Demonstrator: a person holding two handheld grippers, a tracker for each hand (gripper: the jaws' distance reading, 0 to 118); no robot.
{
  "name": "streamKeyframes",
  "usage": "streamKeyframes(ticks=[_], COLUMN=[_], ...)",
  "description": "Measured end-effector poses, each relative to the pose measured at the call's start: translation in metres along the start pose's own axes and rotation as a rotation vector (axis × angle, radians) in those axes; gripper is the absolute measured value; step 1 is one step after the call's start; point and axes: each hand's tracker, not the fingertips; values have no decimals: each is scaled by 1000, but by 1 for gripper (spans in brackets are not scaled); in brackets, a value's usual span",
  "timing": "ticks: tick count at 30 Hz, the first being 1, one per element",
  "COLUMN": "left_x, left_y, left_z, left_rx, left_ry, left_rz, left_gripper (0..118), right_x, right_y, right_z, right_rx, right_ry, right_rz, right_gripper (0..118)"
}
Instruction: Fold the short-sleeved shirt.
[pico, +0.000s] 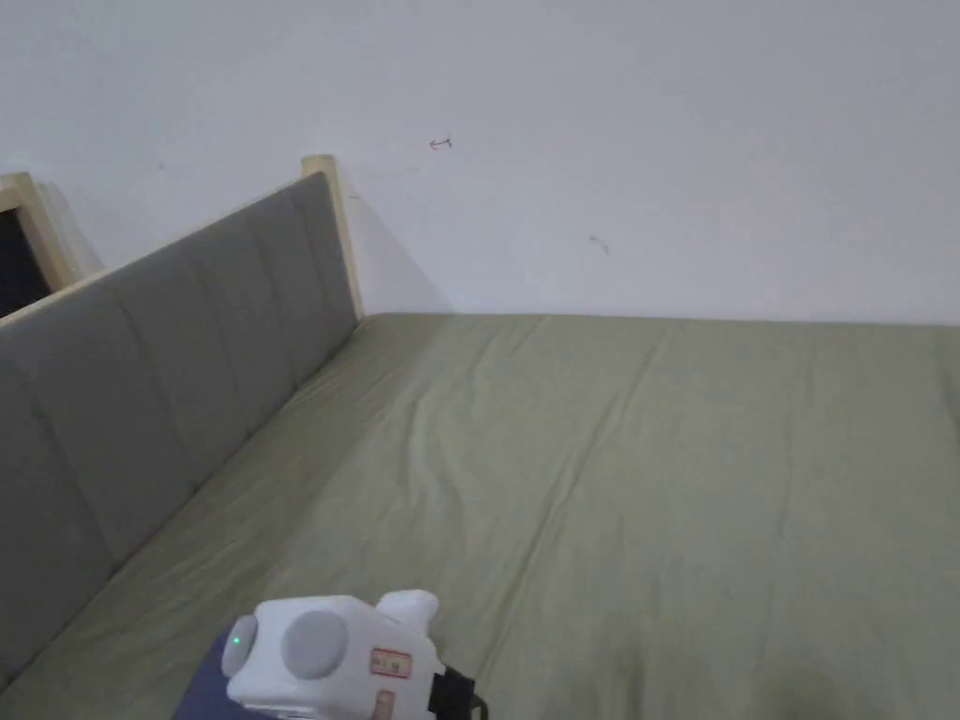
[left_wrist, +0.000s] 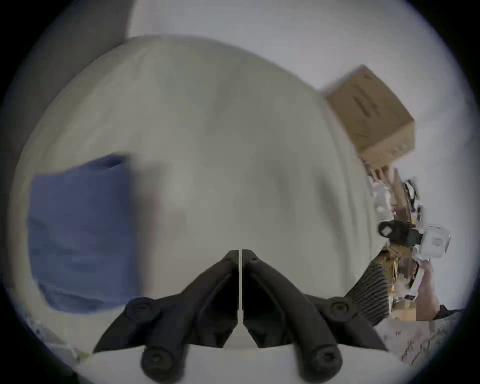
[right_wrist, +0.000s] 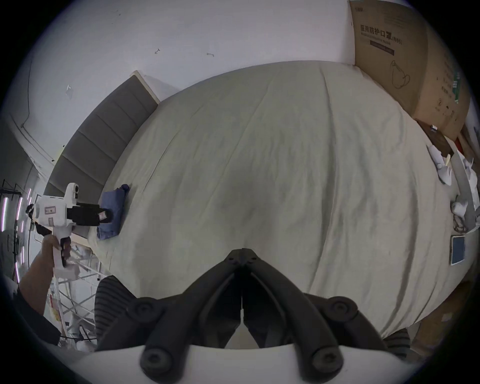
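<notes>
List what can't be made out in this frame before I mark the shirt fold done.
- Blue shirt, head view: cut off by the bottom edge and covered by the left claw's white body.
- Blue shirt, left gripper view: motion-blurred, so fold edges are unreadable.
- Blue shirt, right gripper view: small, its near side hidden behind the left claw.
- Right claw, left gripper view: too small and blurred to judge the jaws.

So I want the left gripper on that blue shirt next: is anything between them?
Nothing visible is. In the left gripper view the blue shirt lies on bare green sheet, off to the side of the shut left gripper. In the right gripper view, that gripper hovers right by it.
</notes>
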Motion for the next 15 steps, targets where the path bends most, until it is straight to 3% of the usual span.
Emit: streamKeyframes(ticks=[3,7,9,12,15], left_x=[91,195,236,270,288], left_y=[17,30,25,16,8], left_z=[-10,16,31,46,54], left_rx=[210,584,772,983,1143], left_ry=[-53,135,205,283,376], left_rz=[-117,-380,-529,-553,-509], left_gripper=[2,2,2,2,2], right_x=[2,8,7,2,-6], right_y=[14,44,61,75,75], right_z=[23,62,85,113,122], right_rx=[92,431,595,789,947], right_ry=[-48,-155,-167,-123,-201], right_rz=[30,116,89,88,139], right_gripper=[0,0,0,0,0])
